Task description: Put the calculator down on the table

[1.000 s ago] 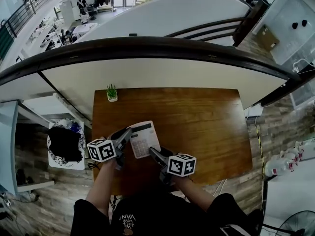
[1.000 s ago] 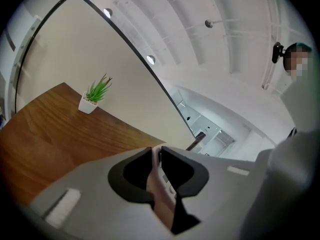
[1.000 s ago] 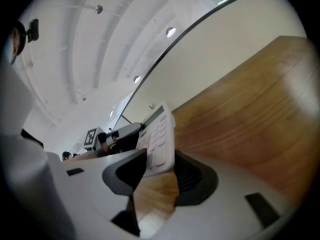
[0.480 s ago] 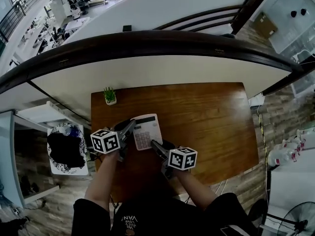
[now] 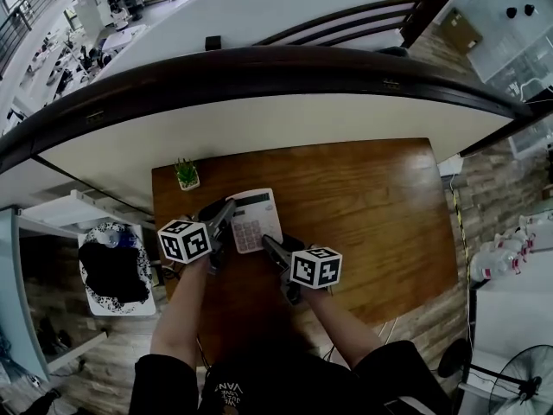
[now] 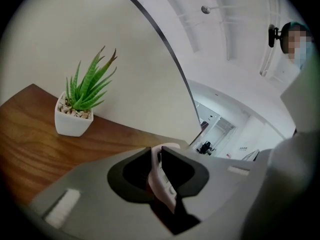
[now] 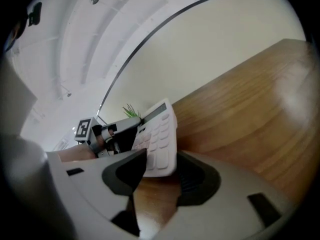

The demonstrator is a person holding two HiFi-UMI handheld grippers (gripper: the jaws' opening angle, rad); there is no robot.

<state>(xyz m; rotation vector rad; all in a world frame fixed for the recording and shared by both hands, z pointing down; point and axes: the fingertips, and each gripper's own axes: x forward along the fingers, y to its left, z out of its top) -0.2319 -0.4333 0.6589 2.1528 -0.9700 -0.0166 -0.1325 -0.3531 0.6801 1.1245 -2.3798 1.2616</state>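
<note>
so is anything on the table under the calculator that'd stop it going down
Nothing visible does. The table below the calculator is bare wood. The only other thing on it, the plant, stands apart at the far left corner.

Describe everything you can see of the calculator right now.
The calculator is a flat, white, plastic-looking slab with a dark display strip at its far end and rows of pale keys below. It hangs tilted over the wooden table, near its left side, not yet lying flat. The left claw clamps its thin side edge. Its near end sits between the wide-set jaws of the right claw; whether they press it is unclear.
</note>
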